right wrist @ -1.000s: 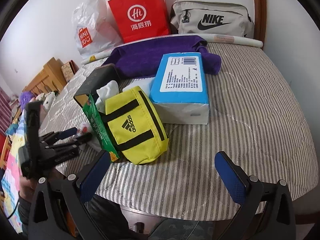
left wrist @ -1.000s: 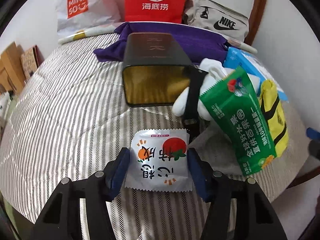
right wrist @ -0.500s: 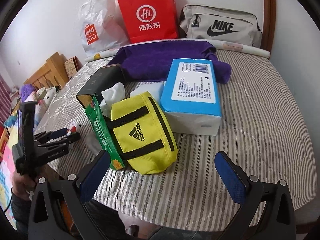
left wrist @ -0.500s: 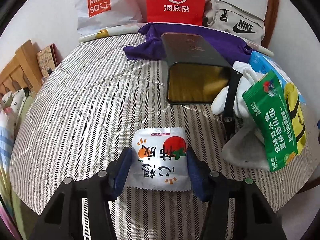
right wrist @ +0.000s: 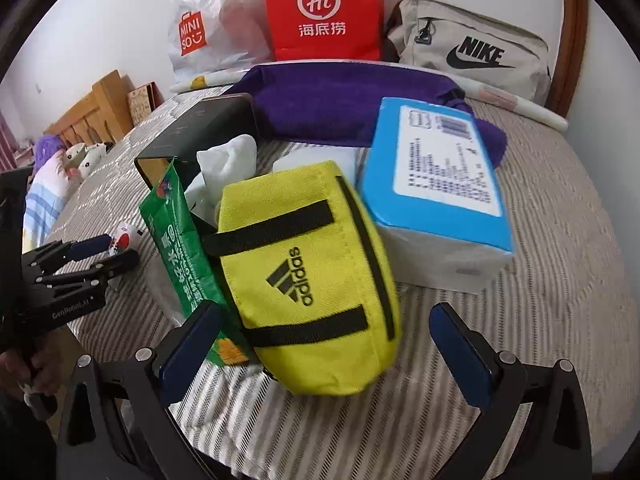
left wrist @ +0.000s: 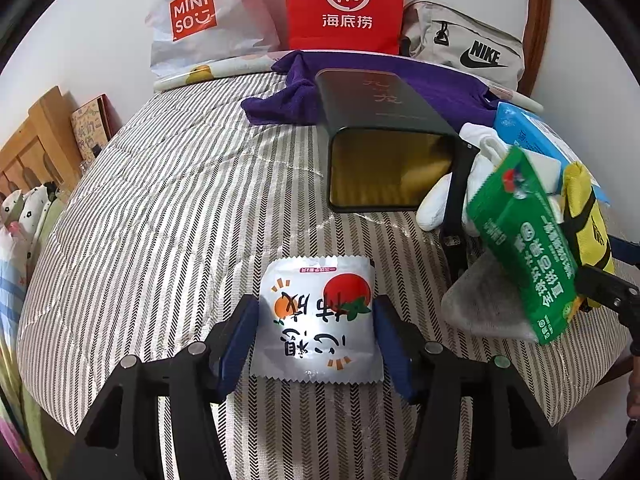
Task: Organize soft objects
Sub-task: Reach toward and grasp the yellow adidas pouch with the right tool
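A white snack packet (left wrist: 316, 320) with a red fruit print rests on the striped bedcover (left wrist: 168, 220). My left gripper (left wrist: 316, 332) has a pad against each of its side edges, and the jaws are opening. The right wrist view shows that gripper (right wrist: 116, 248) at the left. A yellow Adidas pouch (right wrist: 312, 264) lies near the bed's front edge, leaning on a green packet (right wrist: 180, 248). My right gripper (right wrist: 326, 348) stands wide open with the pouch's near end between its fingers; neither pad touches it.
A dark open-ended box (left wrist: 384, 148) lies behind the white packet, white cloth (left wrist: 436, 204) beside it. A blue tissue pack (right wrist: 440, 184), purple towel (right wrist: 340, 112), red paper bag (right wrist: 320, 8), Miniso bag (right wrist: 208, 32) and Nike bag (right wrist: 472, 48) fill the back.
My right gripper has moved forward and down, so the yellow pouch now sits between its open fingers. The left gripper has turned left with the white packet still between its pads.
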A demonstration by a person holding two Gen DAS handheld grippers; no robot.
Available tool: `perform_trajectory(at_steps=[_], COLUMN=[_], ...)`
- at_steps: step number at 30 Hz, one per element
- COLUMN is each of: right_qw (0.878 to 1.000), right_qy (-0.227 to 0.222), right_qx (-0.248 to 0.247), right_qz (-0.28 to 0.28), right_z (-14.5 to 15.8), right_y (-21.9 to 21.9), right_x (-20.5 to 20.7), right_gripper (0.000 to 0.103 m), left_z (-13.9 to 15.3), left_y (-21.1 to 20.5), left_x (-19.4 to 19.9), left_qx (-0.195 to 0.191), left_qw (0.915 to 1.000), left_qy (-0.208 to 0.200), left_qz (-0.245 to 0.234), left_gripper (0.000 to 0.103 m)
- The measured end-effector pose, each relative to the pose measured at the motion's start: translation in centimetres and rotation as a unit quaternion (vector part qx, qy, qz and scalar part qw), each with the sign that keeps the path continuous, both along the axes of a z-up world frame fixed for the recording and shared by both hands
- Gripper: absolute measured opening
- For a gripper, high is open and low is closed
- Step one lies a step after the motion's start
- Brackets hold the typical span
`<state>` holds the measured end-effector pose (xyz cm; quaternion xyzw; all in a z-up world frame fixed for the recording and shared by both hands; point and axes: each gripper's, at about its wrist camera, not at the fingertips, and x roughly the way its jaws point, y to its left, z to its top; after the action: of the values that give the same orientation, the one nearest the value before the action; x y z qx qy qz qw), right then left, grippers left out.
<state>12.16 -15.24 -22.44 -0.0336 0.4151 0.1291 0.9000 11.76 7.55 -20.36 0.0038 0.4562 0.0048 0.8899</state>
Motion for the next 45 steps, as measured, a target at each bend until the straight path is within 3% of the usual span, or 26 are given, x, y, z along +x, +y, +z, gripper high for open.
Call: perform_trajectory(at_steps=[3, 5, 10, 11, 14, 19, 24, 25, 26, 28, 29, 38, 43, 45], right_qw=[1.0, 1.0, 0.999, 0.999, 0.998, 0.997, 0.994, 0.993, 0.992, 0.991, 0.99, 0.985, 0.986, 0.99], right_qy=[-0.005, -0.012, -0.018, -0.021, -0.028, -0.012, 0.021, 0.015, 0.004, -0.013, -0.021, -0.069, -0.08, -0.078], right_qx=[0.01, 0.023, 0.031, 0.034, 0.057, 0.074, 0.109, 0.118, 0.126, 0.132, 0.137, 0.159, 0.143, 0.115], right_qz=[0.0, 0.003, -0.002, -0.001, 0.003, 0.007, 0.023, 0.022, 0.022, 0.032, 0.034, 0.024, 0.03, 0.021], right_z=[-0.1, 0.1, 0.6, 0.9, 1.6, 1.2, 0.0, 0.0, 0.2, 1.0, 1.5, 4.5, 6.0, 5.8], right_y=[0.2, 0.2, -0.3, -0.4, -0.9, -1.1, -0.8, -0.9, -1.1, -1.4, -1.7, -3.9, -4.7, -5.1], right_x=[0.3, 0.4, 0.2, 0.1, -0.2, 0.6, 1.9, 1.9, 1.6, 1.1, 0.8, -1.0, -3.0, -3.5], right_gripper=[0.097, 0.08, 0.07, 0.056, 0.044, 0.045, 0.056, 0.051, 0.039, 0.024, 0.021, 0.013, 0.011, 0.011], left_z=[0.0, 0.0, 0.0, 0.0, 0.0, 0.0, 0.0, 0.0, 0.0, 0.0, 0.0, 0.0, -0.1, -0.1], left_y=[-0.1, -0.1, -0.1, -0.1, -0.1, -0.1, -0.1, -0.1, -0.1, -0.1, -0.1, -0.2, -0.2, -0.2], left_x=[0.0, 0.0, 0.0, 0.0, 0.0, -0.2, -0.2, -0.2, -0.2, -0.2, -0.2, -0.2, -0.2, -0.2], left_qx=[0.002, 0.0, 0.001, 0.001, 0.001, 0.0, 0.0, 0.001, 0.001, 0.0, 0.0, 0.001, 0.001, 0.001], left_qw=[1.0, 1.0, 1.0, 1.0, 1.0, 1.0, 1.0, 1.0, 1.0, 1.0, 1.0, 0.9999, 0.9999, 0.9999], left_qy=[-0.001, -0.002, -0.003, -0.003, -0.004, -0.007, -0.008, -0.008, -0.009, -0.008, -0.007, -0.008, -0.008, -0.008], left_qz=[0.003, 0.004, 0.005, 0.005, 0.006, 0.003, 0.005, 0.004, 0.004, 0.005, 0.006, 0.012, 0.013, 0.014], left_gripper=[0.057, 0.057, 0.057, 0.057, 0.057, 0.057, 0.057, 0.057, 0.057, 0.057, 0.057, 0.057, 0.058, 0.058])
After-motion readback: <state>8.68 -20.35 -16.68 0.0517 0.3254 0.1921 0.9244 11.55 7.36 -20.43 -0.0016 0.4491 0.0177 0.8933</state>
